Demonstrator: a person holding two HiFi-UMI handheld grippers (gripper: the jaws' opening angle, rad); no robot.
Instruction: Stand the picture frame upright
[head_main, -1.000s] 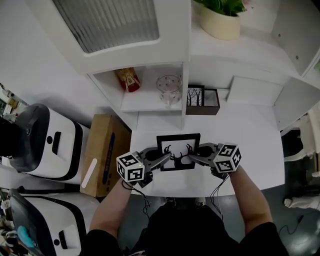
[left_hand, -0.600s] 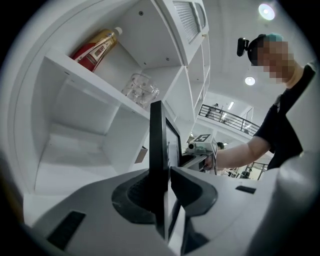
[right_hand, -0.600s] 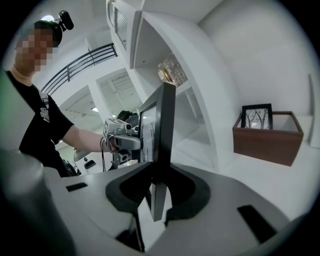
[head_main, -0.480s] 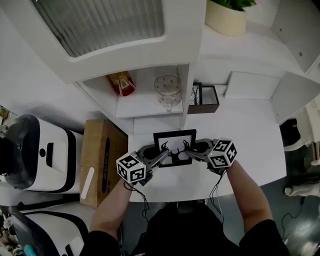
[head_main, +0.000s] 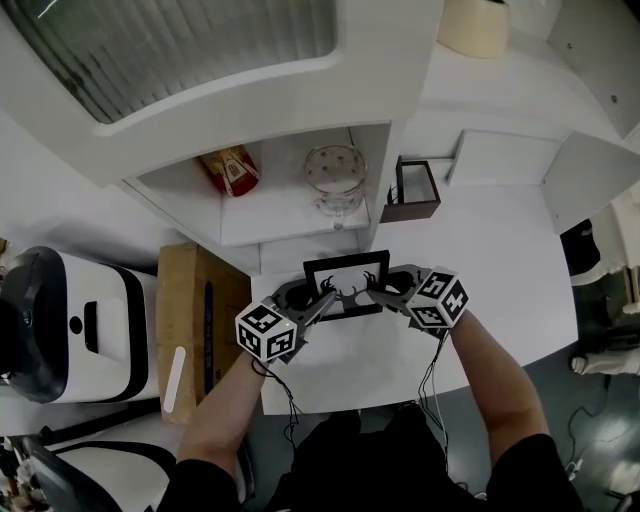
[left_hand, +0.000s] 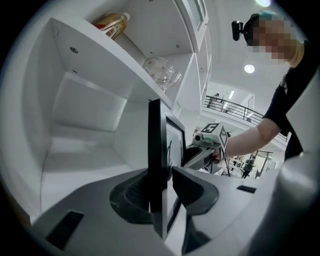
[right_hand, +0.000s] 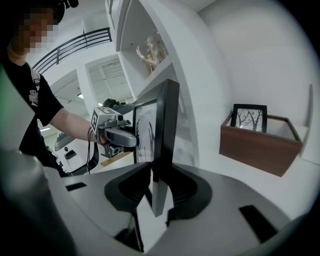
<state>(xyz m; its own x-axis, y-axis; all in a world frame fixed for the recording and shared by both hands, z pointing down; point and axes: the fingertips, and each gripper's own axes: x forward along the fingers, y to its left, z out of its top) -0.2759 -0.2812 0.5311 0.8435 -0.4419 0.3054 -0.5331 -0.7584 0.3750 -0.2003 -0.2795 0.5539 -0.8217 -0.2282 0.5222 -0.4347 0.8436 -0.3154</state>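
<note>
The black picture frame (head_main: 346, 284) with a deer-antler print stands nearly upright on the white table (head_main: 500, 270), in front of the shelf unit. My left gripper (head_main: 322, 297) is at its left edge and my right gripper (head_main: 376, 290) at its right edge. In the left gripper view the frame's edge (left_hand: 156, 150) runs between the jaws of that gripper (left_hand: 162, 186), with a thin gap on the picture side. In the right gripper view the frame (right_hand: 165, 135) also passes between the jaws of my right gripper (right_hand: 160, 186). Both pairs of jaws have just been opening.
A brown wooden tray (head_main: 412, 208) holding a small tree picture sits behind the frame to the right. The shelf niche holds a glass jar (head_main: 335, 180) and a bottle (head_main: 228, 170). A cardboard box (head_main: 190, 320) and a white machine (head_main: 60, 320) stand left of the table.
The frame has tipped from facing up to standing nearly on edge. Both grippers have moved with it toward the shelf.
</note>
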